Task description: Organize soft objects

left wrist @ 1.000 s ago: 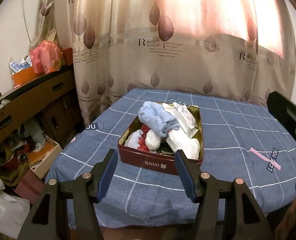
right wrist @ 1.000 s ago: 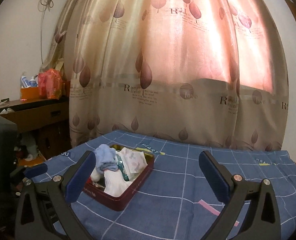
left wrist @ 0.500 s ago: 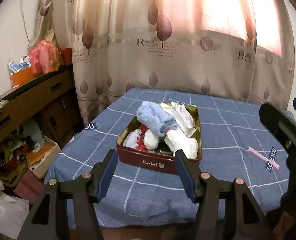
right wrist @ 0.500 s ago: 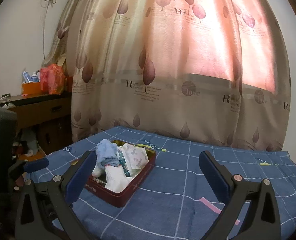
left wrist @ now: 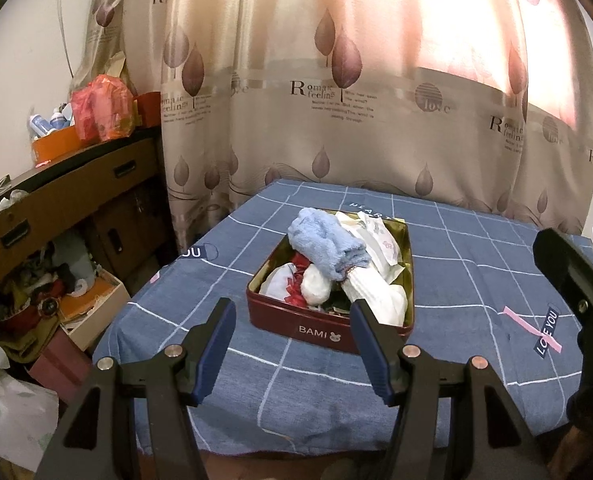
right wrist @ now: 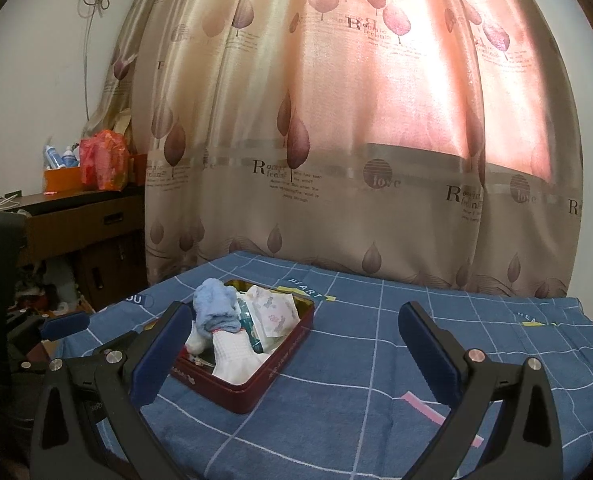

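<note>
soft things, a blue sock [left wrist: 328,246] on top, fill the red tin [left wrist: 296,322] mid-table, just beyond the left gripper [left wrist: 290,334]. both the left and the right gripper [right wrist: 296,344] stand open and empty, the tin left of the right's gap.

The left gripper [left wrist: 292,340] has black plastic arms shaped like open triangles, with round silver rivets at the joints. Its fingers [left wrist: 216,344] carry long dark-blue ribbed pads. The right gripper [right wrist: 296,354] is built the same, black with blue pads.

Leaf-print curtain [left wrist: 336,92] — cluttered sideboard [left wrist: 68,184]
</note>
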The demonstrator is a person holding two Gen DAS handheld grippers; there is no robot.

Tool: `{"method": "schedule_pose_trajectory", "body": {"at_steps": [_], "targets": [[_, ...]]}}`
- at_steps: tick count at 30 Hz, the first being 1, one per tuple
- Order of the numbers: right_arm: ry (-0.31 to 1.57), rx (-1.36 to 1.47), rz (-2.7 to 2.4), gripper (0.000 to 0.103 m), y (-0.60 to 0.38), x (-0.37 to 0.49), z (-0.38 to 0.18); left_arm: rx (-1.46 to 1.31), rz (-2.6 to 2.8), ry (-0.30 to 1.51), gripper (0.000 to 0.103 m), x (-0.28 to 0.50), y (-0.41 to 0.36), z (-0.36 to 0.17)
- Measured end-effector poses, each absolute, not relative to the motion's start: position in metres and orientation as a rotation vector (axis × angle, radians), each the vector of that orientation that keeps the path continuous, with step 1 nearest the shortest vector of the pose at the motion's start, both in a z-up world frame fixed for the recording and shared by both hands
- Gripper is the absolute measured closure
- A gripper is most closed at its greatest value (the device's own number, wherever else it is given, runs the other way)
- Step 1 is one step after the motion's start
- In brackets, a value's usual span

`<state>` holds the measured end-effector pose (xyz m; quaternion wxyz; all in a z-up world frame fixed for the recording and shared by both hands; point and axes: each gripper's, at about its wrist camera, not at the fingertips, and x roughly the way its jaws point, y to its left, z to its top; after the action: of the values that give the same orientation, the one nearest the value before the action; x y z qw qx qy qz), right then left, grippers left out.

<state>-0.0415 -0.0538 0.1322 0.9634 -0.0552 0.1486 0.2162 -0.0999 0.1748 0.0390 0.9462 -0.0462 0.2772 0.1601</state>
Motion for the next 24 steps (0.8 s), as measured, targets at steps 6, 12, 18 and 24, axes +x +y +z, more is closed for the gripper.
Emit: {"method": "schedule_pose_trajectory", "body": {"at_steps": [6,12,18,24], "targets": [[0.303,-0.111,0.437,0.000,-0.0537,-0.0421,0.1323,-0.092,0.331,0.565,0.042,-0.1003,0.1747,0.0396],[0.309,-0.111,0.438,0.000,-0.0526,-0.0434,0.1323,-0.089,0.335,0.564,0.042,-0.1009,0.1752,0.0396],[0.316,-0.108,0.436,0.000,-0.0516,-0.0449,0.1317,-0.090,0.337,0.560,0.042,-0.1029,0.1775,0.0402],[0.322,-0.107,0.443,0.000,-0.0502,-0.0458,0.1306,-0.090,0.335,0.559,0.042,-0.1023,0.1790,0.0409]]}}
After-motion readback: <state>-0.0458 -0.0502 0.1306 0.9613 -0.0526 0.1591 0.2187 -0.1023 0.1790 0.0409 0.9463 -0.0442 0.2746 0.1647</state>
